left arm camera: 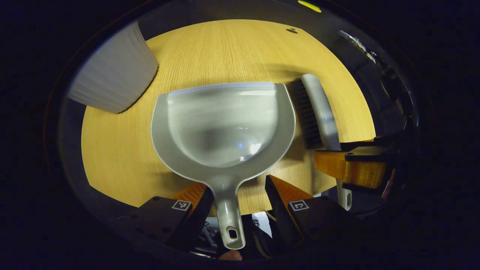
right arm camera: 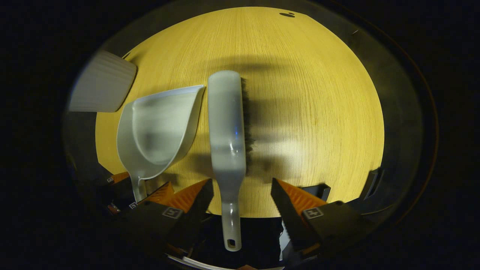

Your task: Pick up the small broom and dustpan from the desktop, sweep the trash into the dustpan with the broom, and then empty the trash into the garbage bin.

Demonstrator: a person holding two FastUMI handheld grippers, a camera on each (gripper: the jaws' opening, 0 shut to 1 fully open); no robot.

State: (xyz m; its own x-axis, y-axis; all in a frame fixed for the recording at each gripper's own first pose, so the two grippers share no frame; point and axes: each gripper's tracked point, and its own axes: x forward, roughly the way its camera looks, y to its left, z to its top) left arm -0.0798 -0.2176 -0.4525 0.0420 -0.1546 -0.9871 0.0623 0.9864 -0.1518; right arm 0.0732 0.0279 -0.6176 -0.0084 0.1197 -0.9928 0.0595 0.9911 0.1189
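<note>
In the left gripper view, the dustpan [left arm camera: 225,127] is seen at the centre of the frame, lying on the wooden desktop [left arm camera: 210,52] with its open lip toward the top and its handle running down to the bottom edge. The left gripper [left arm camera: 240,195] is found at the bottom centre with its fingers spread apart, one on each side of the handle. The left finger [left arm camera: 198,204] lies close against the handle, but contact cannot be confirmed; the right finger stands clear of it. The broom [left arm camera: 318,112] is noted at centre right, just beside the dustpan, bristles facing the pan. A ribbed bin [left arm camera: 112,75] is recorded at the upper left, overlapping the desktop edge.

In the right gripper view, the broom [right arm camera: 227,127] is placed at the centre, its length running from top to bottom, bristles on the right side and handle reaching the bottom edge. The right gripper [right arm camera: 242,198] is seen at the bottom with its fingers apart, straddling the handle, with gaps visible on both sides. The dustpan [right arm camera: 157,127] is located at centre left, just beside the broom. The bin [right arm camera: 101,84] is observed at the upper left. The left gripper [right arm camera: 146,195] is partly visible at lower left by the dustpan handle.
</note>
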